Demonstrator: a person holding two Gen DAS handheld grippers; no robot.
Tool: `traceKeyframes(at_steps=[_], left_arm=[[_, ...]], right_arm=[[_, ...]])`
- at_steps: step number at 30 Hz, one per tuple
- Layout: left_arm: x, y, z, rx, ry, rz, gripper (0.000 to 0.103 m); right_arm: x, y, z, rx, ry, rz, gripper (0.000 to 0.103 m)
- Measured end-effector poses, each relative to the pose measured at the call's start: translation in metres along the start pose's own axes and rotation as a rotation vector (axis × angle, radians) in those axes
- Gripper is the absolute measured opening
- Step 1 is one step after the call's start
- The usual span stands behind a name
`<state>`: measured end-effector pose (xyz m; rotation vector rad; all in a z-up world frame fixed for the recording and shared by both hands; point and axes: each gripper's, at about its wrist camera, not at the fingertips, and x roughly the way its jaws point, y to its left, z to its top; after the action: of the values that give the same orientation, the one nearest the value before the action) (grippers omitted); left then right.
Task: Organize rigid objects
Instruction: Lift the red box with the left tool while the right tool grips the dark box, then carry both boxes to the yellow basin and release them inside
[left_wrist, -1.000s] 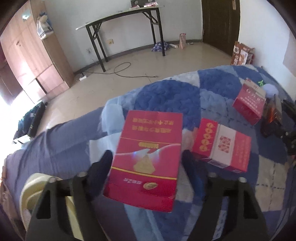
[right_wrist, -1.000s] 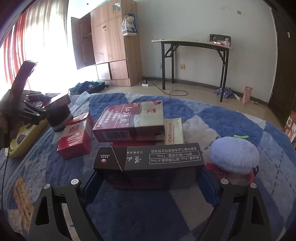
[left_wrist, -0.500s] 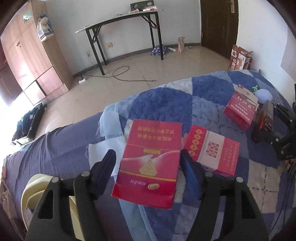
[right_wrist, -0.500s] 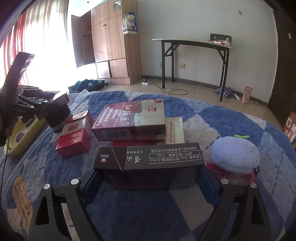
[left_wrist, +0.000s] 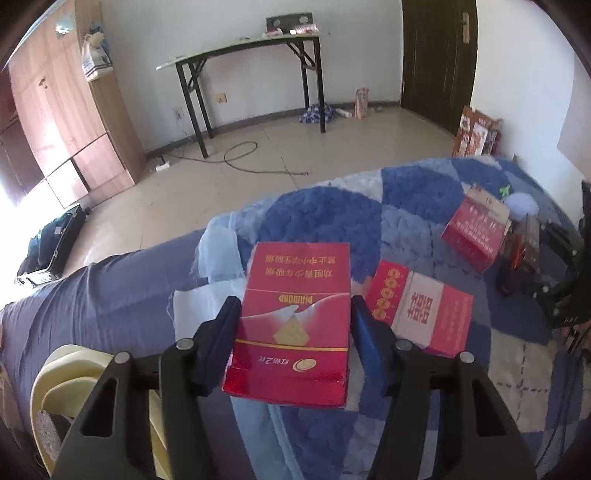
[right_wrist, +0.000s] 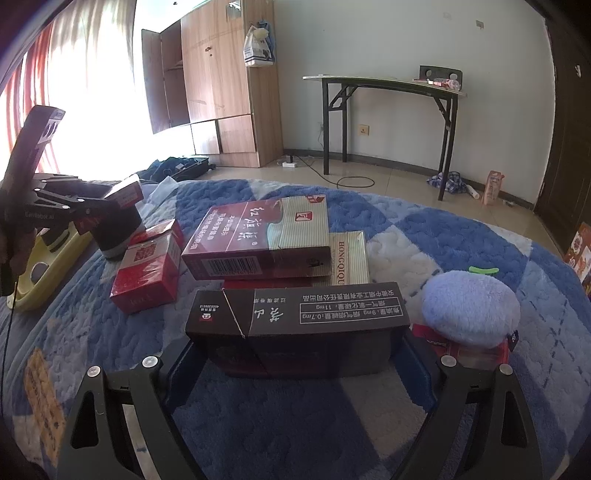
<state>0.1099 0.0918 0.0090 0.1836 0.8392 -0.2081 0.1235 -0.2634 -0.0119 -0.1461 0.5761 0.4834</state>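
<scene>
Red cardboard, printed with gold and white, fills the middle of the left wrist view: a flat red carton with a gold diamond mark (left_wrist: 293, 321) sits between the left tongs (left_wrist: 293, 317). Their jaws have just been closing, and both dark blue pads (left_wrist: 218, 343) now press on the long sides of the carton, which is held above the blue and white quilted bed cover (left_wrist: 325, 214). Just to the right of it lies a red and white box with gold rings (left_wrist: 423, 312) on the cover, and further right a second red carton with a pale lid (left_wrist: 474, 230) lies tilted.

The right tongs (right_wrist: 297, 354) pinch a long black carton with white print (right_wrist: 297, 314) by its two short ends, with the jaws spread wide for its length. This carton rests low on the bed cover. Behind it a dark red and cream carton (right_wrist: 260, 236) lies on top of a cream carton with brown letters (right_wrist: 349, 258). To the left stands the small red and white box. To the right a round pale lilac plush cushion (right_wrist: 471, 310) lies on a flat red packet (right_wrist: 469, 350). At the far left of the right wrist view a yellow plastic tray (right_wrist: 48, 273) sits on the bed.
</scene>
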Motion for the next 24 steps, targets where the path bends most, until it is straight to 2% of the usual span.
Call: traceKeyframes(at_steps=[5,7,9,13,16,17,19,20,22,24], left_arm=[[-0.032,0.0,-0.003,-0.002,-0.083,0.03,0.06],[-0.059,0.006,-0.011,-0.043,-0.156,0.009,0.06],[-0.084,0.012,-0.025,-0.079,-0.192,0.02,0.06],[-0.146,0.024,-0.077,-0.112,-0.261,0.098,0.06],[-0.185,0.053,-0.127,-0.198,-0.327,0.197,0.06],[-0.196,0.069,-0.147,-0.244,-0.349,0.267,0.06],[-0.205,0.097,-0.166,-0.306,-0.328,0.357,0.06],[-0.208,0.116,-0.176,-0.357,-0.322,0.364,0.06],[-0.204,0.14,-0.192,-0.453,-0.302,0.381,0.06],[-0.186,0.155,-0.199,-0.481,-0.239,0.37,0.06]], right_arm=[[-0.002,0.0,-0.001,0.002,-0.019,-0.005,0.089],[-0.007,0.0,-0.002,0.006,-0.039,-0.011,0.089],[-0.01,0.0,-0.003,0.007,-0.049,-0.016,0.089],[-0.024,0.003,-0.005,-0.009,-0.105,-0.012,0.089],[-0.043,0.009,-0.01,-0.048,-0.183,0.01,0.089],[-0.049,0.012,-0.01,-0.063,-0.206,0.011,0.089],[-0.074,0.028,-0.008,-0.133,-0.281,-0.002,0.089],[-0.082,0.036,-0.006,-0.158,-0.294,0.005,0.089],[-0.101,0.073,0.011,-0.253,-0.308,0.078,0.089],[-0.107,0.112,0.028,-0.323,-0.292,0.185,0.089]])
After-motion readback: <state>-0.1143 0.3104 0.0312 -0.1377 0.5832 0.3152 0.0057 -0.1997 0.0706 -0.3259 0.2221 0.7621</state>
